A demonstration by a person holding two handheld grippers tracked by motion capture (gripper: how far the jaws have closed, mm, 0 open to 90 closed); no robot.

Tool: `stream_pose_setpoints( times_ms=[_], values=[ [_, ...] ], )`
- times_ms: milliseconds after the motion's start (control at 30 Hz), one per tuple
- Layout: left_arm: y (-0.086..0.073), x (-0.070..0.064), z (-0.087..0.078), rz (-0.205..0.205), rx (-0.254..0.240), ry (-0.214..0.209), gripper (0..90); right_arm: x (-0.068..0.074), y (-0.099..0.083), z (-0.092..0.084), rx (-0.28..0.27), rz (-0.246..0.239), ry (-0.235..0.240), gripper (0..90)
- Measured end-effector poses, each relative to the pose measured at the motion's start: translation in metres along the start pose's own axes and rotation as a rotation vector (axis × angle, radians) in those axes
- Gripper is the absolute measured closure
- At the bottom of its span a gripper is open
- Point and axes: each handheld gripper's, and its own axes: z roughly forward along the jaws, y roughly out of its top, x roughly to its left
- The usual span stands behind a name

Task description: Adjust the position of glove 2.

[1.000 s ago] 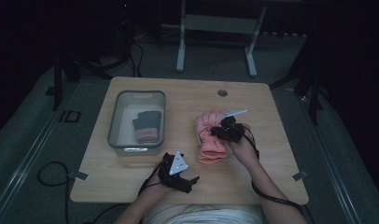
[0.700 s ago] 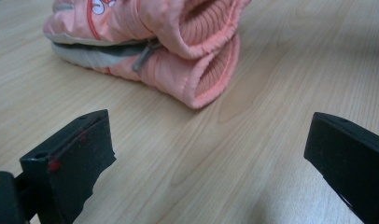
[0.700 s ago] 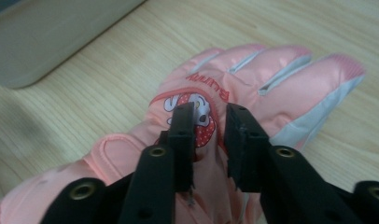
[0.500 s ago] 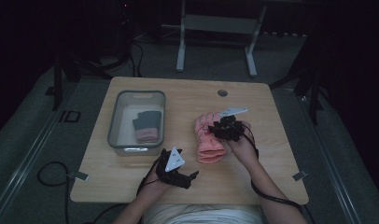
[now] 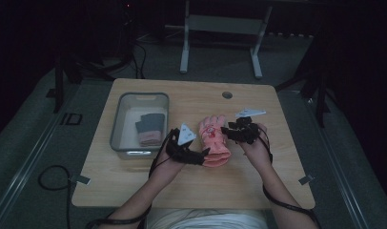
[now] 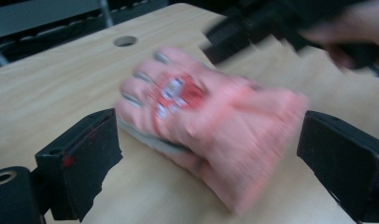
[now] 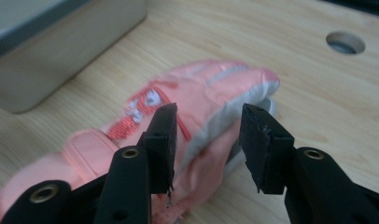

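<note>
A pink glove with a red and white patch lies flat on the wooden table, fingers pointing away from me. My left gripper is at its cuff end. In the left gripper view the left gripper stands wide, the cuff between the jaws with neither pad pressing on it; the jaws have just been closing a little. My right gripper is at the glove's finger side. Seen along its own jaws, the right gripper has just been opening, and the glove lies just beyond its tips.
A clear plastic bin stands on the table's left half with a dark and pink folded item inside. A round cable hole is at the table's far side. A stand's metal legs rise beyond the table.
My left gripper has come up from the table's front edge and moved right to the glove's cuff. The right gripper's jaws have opened off the glove's fingers, and the glove now lies flatter.
</note>
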Motion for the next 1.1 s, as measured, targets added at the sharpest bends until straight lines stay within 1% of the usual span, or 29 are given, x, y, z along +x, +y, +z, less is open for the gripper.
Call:
stream_pose_setpoints(
  times_ms=[33, 67, 100, 133, 167, 200, 233, 267, 300, 333, 367, 400, 500, 533, 600, 633, 700, 733, 767, 800, 833, 867, 900, 933, 967, 1000, 1033, 1067, 1100],
  values=[
    [0.01, 0.009, 0.013, -0.031, 0.026, 0.031, 10.4, -0.003, -0.005, 0.004, 0.025, 0.004, 0.011, 54.3],
    [0.013, 0.014, 0.02, -0.061, 0.037, 0.028, 11.5, -0.004, -0.007, 0.005, 0.03, 0.007, 0.012, 54.0],
    [0.013, 0.014, 0.02, -0.061, 0.037, 0.028, 11.5, -0.004, -0.007, 0.005, 0.03, 0.007, 0.012, 54.0],
    [0.014, 0.02, 0.026, -0.102, 0.046, 0.011, 11.5, -0.006, -0.009, 0.006, 0.03, 0.014, 0.016, 53.9],
    [0.015, 0.024, 0.034, -0.125, 0.07, 0.007, 11.7, -0.007, -0.01, 0.006, 0.033, 0.023, 0.023, 53.9],
    [0.015, 0.026, 0.043, -0.133, 0.107, 0.019, 11.8, -0.009, -0.012, 0.006, 0.019, 0.031, 0.025, 55.4],
    [0.014, 0.028, 0.048, -0.134, 0.12, 0.02, 11.8, -0.01, -0.012, 0.005, 0.015, 0.04, 0.034, 55.4],
    [0.011, 0.032, 0.059, -0.159, 0.162, 0.009, 11.8, -0.01, -0.012, 0.004, 0.011, 0.038, 0.041, 54.8],
    [0.011, 0.032, 0.059, -0.159, 0.162, 0.009, 11.8, -0.01, -0.011, 0.004, 0.01, 0.03, 0.039, 54.8],
    [0.009, 0.033, 0.062, -0.17, 0.176, 0.005, 11.8, -0.01, -0.01, 0.003, 0.01, 0.029, 0.043, 54.7],
    [0.006, 0.035, 0.068, -0.174, 0.197, 0.018, 11.9, -0.01, -0.009, 0.002, -0.005, 0.031, 0.05, 54.8],
    [0.006, 0.035, 0.068, -0.174, 0.197, 0.018, 11.9, -0.009, -0.007, 0.0, -0.025, 0.034, 0.057, 54.9],
    [0.003, 0.039, 0.072, -0.21, 0.205, 0.009, 13.6, -0.007, -0.005, 0.0, -0.028, 0.034, 0.065, 54.7],
    [0.001, 0.04, 0.074, -0.237, 0.214, 0.002, 13.6, -0.006, -0.005, 0.002, -0.021, 0.026, 0.061, 54.6],
    [-0.002, 0.043, 0.079, -0.267, 0.243, -0.016, 13.6, -0.004, -0.008, 0.01, 0.021, 0.008, 0.042, 53.3],
    [-0.006, 0.043, 0.083, -0.277, 0.26, -0.019, 13.6, -0.005, -0.011, 0.013, 0.041, 0.011, 0.04, 52.5],
    [-0.012, 0.043, 0.09, -0.307, 0.294, -0.047, 13.6, -0.01, -0.019, 0.022, 0.101, 0.043, 0.045, 48.9],
    [-0.016, 0.043, 0.094, -0.327, 0.306, -0.059, 13.6, -0.012, -0.022, 0.026, 0.121, 0.051, 0.053, 48.0],
    [-0.019, 0.044, 0.098, -0.357, 0.321, -0.081, 13.6, -0.015, -0.027, 0.03, 0.139, 0.067, 0.067, 46.3],
    [-0.022, 0.045, 0.101, -0.387, 0.318, -0.096, 13.6, -0.019, -0.03, 0.033, 0.147, 0.094, 0.082, 44.5],
    [-0.024, 0.047, 0.104, -0.408, 0.33, -0.117, 13.5, -0.023, -0.033, 0.035, 0.149, 0.119, 0.099, 44.1],
    [-0.027, 0.048, 0.108, -0.442, 0.339, -0.138, 13.5, -0.026, -0.035, 0.037, 0.157, 0.135, 0.122, 44.1],
    [-0.029, 0.049, 0.11, -0.458, 0.35, -0.154, 13.5, -0.029, -0.036, 0.039, 0.169, 0.151, 0.142, 44.3],
    [-0.03, 0.05, 0.113, -0.482, 0.347, -0.191, 13.7, -0.031, -0.036, 0.042, 0.181, 0.167, 0.164, 45.1],
    [-0.03, 0.051, 0.114, -0.491, 0.347, -0.233, 21.7, -0.035, -0.036, 0.044, 0.201, 0.185, 0.197, 47.4],
    [-0.03, 0.051, 0.115, -0.494, 0.343, -0.254, 31.0, -0.036, -0.036, 0.046, 0.209, 0.199, 0.222, 53.0],
    [-0.028, 0.051, 0.114, -0.477, 0.336, -0.275, 38.2, -0.038, -0.037, 0.049, 0.22, 0.223, 0.263, 57.2],
    [-0.025, 0.048, 0.112, -0.449, 0.334, -0.261, 51.5, -0.039, -0.036, 0.05, 0.224, 0.247, 0.288, 62.9],
    [-0.022, 0.045, 0.111, -0.426, 0.337, -0.249, 59.3, -0.036, -0.035, 0.05, 0.224, 0.249, 0.285, 67.1]
  ],
)
